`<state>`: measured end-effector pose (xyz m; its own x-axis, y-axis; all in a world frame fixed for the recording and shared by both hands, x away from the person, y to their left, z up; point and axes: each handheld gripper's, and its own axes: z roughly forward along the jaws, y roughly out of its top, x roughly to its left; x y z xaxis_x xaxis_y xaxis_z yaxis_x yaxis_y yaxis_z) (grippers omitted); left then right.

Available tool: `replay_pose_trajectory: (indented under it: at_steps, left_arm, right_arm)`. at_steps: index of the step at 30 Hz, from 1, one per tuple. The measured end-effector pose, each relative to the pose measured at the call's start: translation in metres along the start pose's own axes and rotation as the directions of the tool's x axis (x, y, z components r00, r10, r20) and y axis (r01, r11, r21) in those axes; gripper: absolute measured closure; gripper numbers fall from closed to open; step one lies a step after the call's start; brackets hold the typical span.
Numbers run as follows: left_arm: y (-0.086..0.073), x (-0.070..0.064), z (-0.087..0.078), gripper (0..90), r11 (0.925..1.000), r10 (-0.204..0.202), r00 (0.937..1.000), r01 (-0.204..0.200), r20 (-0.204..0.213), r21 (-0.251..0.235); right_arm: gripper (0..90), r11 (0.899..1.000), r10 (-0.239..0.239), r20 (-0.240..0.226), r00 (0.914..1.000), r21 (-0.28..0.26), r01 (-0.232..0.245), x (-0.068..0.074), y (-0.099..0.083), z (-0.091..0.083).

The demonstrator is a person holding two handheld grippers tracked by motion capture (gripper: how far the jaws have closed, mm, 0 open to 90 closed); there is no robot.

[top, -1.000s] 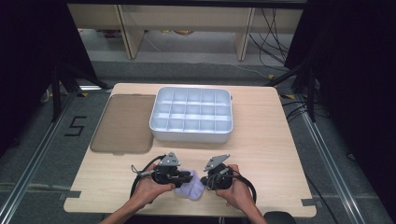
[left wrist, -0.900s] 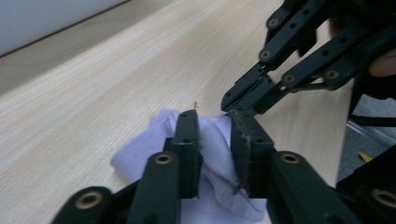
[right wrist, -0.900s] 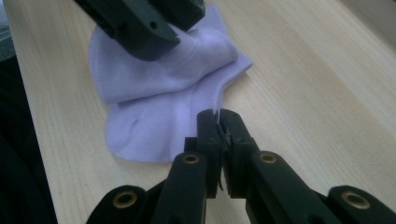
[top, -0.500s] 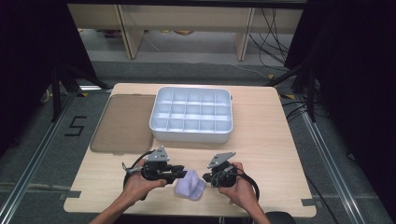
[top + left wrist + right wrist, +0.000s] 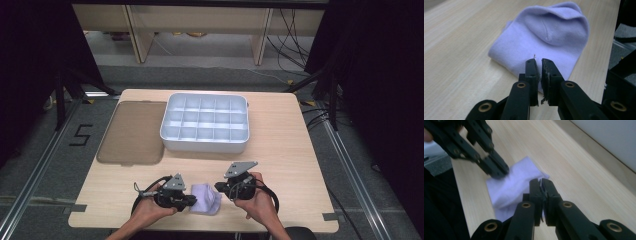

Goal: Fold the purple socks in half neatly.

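A lilac knitted cloth lies folded near the table's front edge, between the two hand-held grippers. My left gripper is at its left edge. In the left gripper view its jaws stand shut with a hairline gap over the near edge of the cloth, and nothing shows between them. My right gripper is at the cloth's right side. Its jaws are shut above the cloth. The left gripper touches the cloth's far side in that view.
A white tray divided into several compartments stands at the table's middle back. A flat brown lid lies to its left. Bare wooden tabletop stretches to the right. The cloth lies close to the front edge.
The left gripper, which had swung out to the left, has come back right to the cloth's edge. The right gripper has stayed about where it was.
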<state>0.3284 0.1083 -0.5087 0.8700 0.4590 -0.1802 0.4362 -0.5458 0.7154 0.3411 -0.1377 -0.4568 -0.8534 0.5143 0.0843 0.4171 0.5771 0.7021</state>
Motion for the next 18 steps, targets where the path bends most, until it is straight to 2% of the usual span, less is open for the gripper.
replay_pose_trajectory:
  at_steps: [1, 3, 5, 7, 10, 11, 12, 14, 15, 18]
  left_arm:
    - [0.000, -0.001, 0.001, 83.0, 1.0000, -0.008, 1.0000, 0.008, -0.001, -0.004]
    - [0.000, -0.001, 0.001, 83.2, 1.0000, 0.003, 1.0000, -0.003, -0.004, 0.000]
    - [0.000, 0.000, 0.001, 83.5, 0.9999, 0.007, 0.9999, -0.007, -0.011, 0.009]
    - [-0.001, 0.000, 0.001, 83.4, 0.9999, 0.010, 0.9999, -0.010, -0.013, 0.009]
    - [-0.001, 0.000, 0.001, 83.3, 1.0000, 0.007, 0.9999, -0.006, -0.013, 0.006]
    - [0.000, 0.000, 0.001, 83.3, 0.9999, 0.006, 0.9999, -0.006, -0.011, 0.009]
    - [-0.001, -0.001, 0.002, 83.3, 0.9999, -0.011, 0.9999, 0.011, -0.013, 0.008]
    - [-0.001, -0.001, 0.001, 83.3, 0.9999, -0.010, 0.9998, 0.010, -0.014, 0.006]
    - [-0.001, 0.000, 0.001, 83.3, 1.0000, 0.004, 0.9999, -0.004, -0.014, 0.005]
    - [-0.001, -0.001, 0.002, 83.0, 1.0000, 0.003, 0.9999, -0.003, -0.011, 0.005]
  right_arm:
    - [88.2, 1.000, -0.001, -0.010, 0.9999, -0.005, 0.001, 0.002, 0.002, 0.000]
    - [88.5, 1.000, -0.006, -0.034, 0.9994, -0.028, 0.005, 0.007, 0.005, 0.002]
    - [89.0, 0.999, -0.005, -0.077, 0.9970, -0.041, 0.002, 0.010, 0.010, 0.005]
    - [89.7, 0.999, -0.022, -0.102, 0.9946, -0.039, 0.018, 0.013, 0.012, 0.011]
    - [90.0, 0.999, -0.041, -0.120, 0.9919, 0.007, 0.042, 0.020, 0.011, 0.021]
    - [90.0, 0.998, -0.055, -0.113, 0.9920, 0.024, 0.058, 0.020, 0.009, 0.023]
    - [90.0, 0.997, -0.057, -0.103, 0.9930, 0.047, 0.063, 0.020, 0.006, 0.024]
    - [90.0, 0.994, -0.054, -0.048, 0.9974, 0.095, 0.058, 0.016, -0.002, 0.025]
    - [90.0, 0.993, -0.042, -0.024, 0.9988, 0.111, 0.044, 0.012, -0.007, 0.025]
    - [90.0, 0.987, 0.012, 0.014, 0.9998, 0.161, -0.014, -0.001, -0.017, 0.023]
